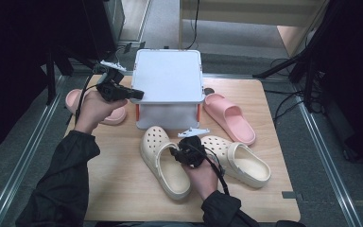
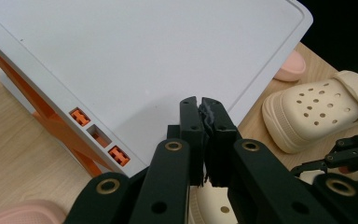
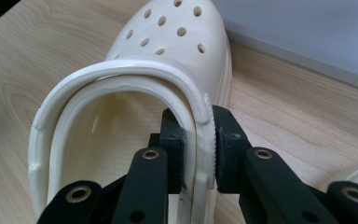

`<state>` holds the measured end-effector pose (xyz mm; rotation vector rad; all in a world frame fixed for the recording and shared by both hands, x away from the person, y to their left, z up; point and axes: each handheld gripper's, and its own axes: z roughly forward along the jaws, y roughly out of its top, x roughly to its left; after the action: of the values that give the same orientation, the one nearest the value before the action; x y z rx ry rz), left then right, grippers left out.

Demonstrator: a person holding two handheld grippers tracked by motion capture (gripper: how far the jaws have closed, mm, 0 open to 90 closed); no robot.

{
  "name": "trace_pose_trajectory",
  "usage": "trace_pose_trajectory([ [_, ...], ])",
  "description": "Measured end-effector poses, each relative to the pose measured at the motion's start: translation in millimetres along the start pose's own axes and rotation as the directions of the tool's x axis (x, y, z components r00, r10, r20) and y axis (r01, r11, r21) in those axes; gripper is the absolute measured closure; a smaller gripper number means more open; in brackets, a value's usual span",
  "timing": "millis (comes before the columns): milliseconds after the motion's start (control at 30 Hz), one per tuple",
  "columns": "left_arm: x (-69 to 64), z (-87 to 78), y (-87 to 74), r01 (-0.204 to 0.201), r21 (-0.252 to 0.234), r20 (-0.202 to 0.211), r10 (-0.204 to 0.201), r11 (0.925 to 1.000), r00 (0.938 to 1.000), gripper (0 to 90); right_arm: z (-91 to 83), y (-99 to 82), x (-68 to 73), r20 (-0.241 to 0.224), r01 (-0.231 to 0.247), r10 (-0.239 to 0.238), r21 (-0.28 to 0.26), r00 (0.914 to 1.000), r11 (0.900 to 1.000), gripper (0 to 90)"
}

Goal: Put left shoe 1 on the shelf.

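A white lidded box [image 1: 169, 75] with orange latches stands at the back middle of the wooden table [image 1: 123, 189]. My left gripper [image 1: 137, 94] is shut, its tips over the lid's front left corner; in the left gripper view the pads [image 2: 204, 109] meet above the lid [image 2: 144, 56] with nothing between them. Two cream clogs lie in front of the box. My right gripper [image 1: 175, 152] is shut on the side wall and strap of the left clog [image 1: 163, 161]; its jaws [image 3: 199, 123] pinch that clog [image 3: 177, 37] from inside and outside.
The second cream clog [image 1: 238, 161] lies right of my right hand. One pink slipper [image 1: 229, 117] sits right of the box, another [image 1: 116, 115] left of it under my left hand. Bare wood stretches along the table's front left.
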<state>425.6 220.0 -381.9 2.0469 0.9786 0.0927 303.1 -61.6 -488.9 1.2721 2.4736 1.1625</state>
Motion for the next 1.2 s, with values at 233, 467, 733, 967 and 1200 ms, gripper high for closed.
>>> trace_pose_trajectory([
  [233,-0.7,0.5,0.5,0.001,0.001,-0.006,-0.001,1.0000,1.0000,88.9,-5.3,14.4,-0.7,-0.007,-0.004,0.004,-0.020,1.0000,0.9998,78.1],
  [467,0.1,0.3,0.2,0.003,0.001,-0.003,-0.003,1.0000,1.0000,88.8,-0.8,36.3,-9.7,0.009,-0.025,0.025,-0.054,0.9996,0.9982,78.0],
  [733,1.9,0.1,-0.4,-0.001,-0.003,0.009,0.001,1.0000,1.0000,88.7,17.1,59.1,-18.3,0.047,-0.046,0.050,-0.075,0.9976,0.9961,77.9],
  [967,2.5,0.1,-0.5,-0.001,-0.005,0.013,0.001,1.0000,0.9999,88.7,38.1,75.0,-23.5,0.081,-0.075,0.081,-0.079,0.9934,0.9940,77.9],
  [1200,2.2,0.5,-0.9,-0.008,-0.009,0.013,0.008,0.9999,0.9999,88.6,52.0,74.9,-24.9,0.142,-0.077,0.088,-0.084,0.9859,0.9935,77.5],
])
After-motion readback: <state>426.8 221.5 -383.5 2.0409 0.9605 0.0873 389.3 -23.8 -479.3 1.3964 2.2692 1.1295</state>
